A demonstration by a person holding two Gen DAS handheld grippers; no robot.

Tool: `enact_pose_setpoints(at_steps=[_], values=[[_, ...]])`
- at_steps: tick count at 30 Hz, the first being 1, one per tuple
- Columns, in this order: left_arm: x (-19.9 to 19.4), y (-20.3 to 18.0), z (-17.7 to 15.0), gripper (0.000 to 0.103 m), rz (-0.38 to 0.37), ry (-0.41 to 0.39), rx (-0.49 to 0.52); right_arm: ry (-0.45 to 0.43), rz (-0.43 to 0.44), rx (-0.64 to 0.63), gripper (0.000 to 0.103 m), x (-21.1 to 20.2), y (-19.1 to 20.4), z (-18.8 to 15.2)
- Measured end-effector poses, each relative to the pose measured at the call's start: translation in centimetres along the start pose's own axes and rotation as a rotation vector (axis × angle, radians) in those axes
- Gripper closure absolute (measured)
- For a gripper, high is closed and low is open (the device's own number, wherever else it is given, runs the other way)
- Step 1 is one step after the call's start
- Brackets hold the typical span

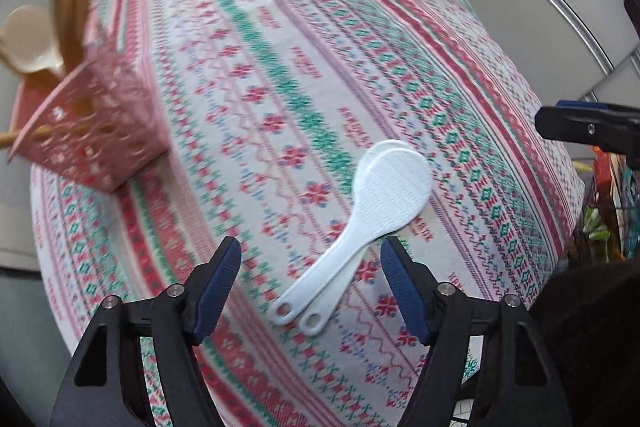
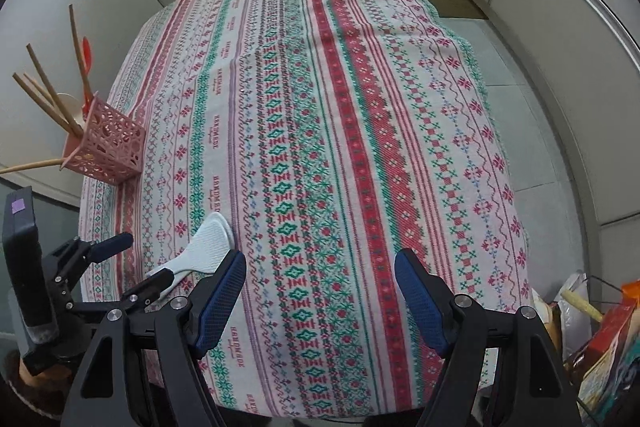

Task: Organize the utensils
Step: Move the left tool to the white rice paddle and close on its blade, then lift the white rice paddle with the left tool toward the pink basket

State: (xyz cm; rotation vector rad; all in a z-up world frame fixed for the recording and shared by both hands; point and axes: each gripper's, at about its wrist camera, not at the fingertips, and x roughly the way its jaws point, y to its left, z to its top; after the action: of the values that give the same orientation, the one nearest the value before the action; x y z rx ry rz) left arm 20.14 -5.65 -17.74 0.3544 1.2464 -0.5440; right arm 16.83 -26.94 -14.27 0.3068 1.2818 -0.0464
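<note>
Two white rice spoons (image 1: 384,199) lie stacked on the patterned counter (image 1: 280,67), low and right of the middle, their bumpy round heads up and holed handles down. The left tongs (image 1: 312,267) hang wide and empty over the handles. The right tongs (image 2: 320,287) gape wide too, holding nothing.

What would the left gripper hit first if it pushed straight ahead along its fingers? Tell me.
Most likely the handles of the two stacked white rice paddles, which lie between the open fingers of the left gripper on the patterned tablecloth. Depth is unclear, so it might land on the cloth just beside them.
</note>
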Motion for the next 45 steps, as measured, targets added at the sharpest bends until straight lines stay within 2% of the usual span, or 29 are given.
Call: enact_pose_setpoints(at_steps=[7, 11, 17, 18, 20, 26, 35, 40, 45], values=[[1.8, -3.4, 0.6, 0.033, -0.01, 0.003, 0.139, 0.04, 0.014, 0.018, 0.025, 0.2, -1.6, -0.1], [3.1, -4.8, 1.2, 0.036, 0.024, 0.02, 0.185, 0.048, 0.024, 0.017, 0.025, 0.1, -1.7, -0.1], [3.8, -6.1, 3.0, 0.037, 0.022, -0.01, 0.192, 0.047, 0.027, 0.029, 0.025, -0.4, -2.3, 0.0], [3.9, -6.3, 3.2, 0.04, 0.019, -0.014, 0.193, 0.047, 0.026, 0.033, 0.025, -0.5, -2.5, 0.0], [3.9, -6.6, 3.5, 0.051, 0.018, -0.018, 0.194, 0.047, 0.026, 0.043, 0.025, -0.6, -2.9, 0.1], [3.8, -6.6, 3.4, 0.052, 0.024, -0.022, 0.201, 0.044, 0.026, 0.066, 0.025, -0.9, -3.8, 0.3], [0.4, -5.2, 2.6, 0.052, -0.03, -0.095, 0.13, 0.048, 0.031, 0.064, 0.025, -0.8, -3.2, 0.5], [-2.3, -3.3, 2.1, 0.052, -0.061, -0.159, 0.035, 0.066, 0.033, 0.053, 0.025, -0.3, -2.1, 0.4], [-5.2, -1.0, 0.9, 0.052, -0.062, -0.238, -0.079, 0.097, 0.058, 0.044, 0.025, 0.9, -0.5, 0.4]])
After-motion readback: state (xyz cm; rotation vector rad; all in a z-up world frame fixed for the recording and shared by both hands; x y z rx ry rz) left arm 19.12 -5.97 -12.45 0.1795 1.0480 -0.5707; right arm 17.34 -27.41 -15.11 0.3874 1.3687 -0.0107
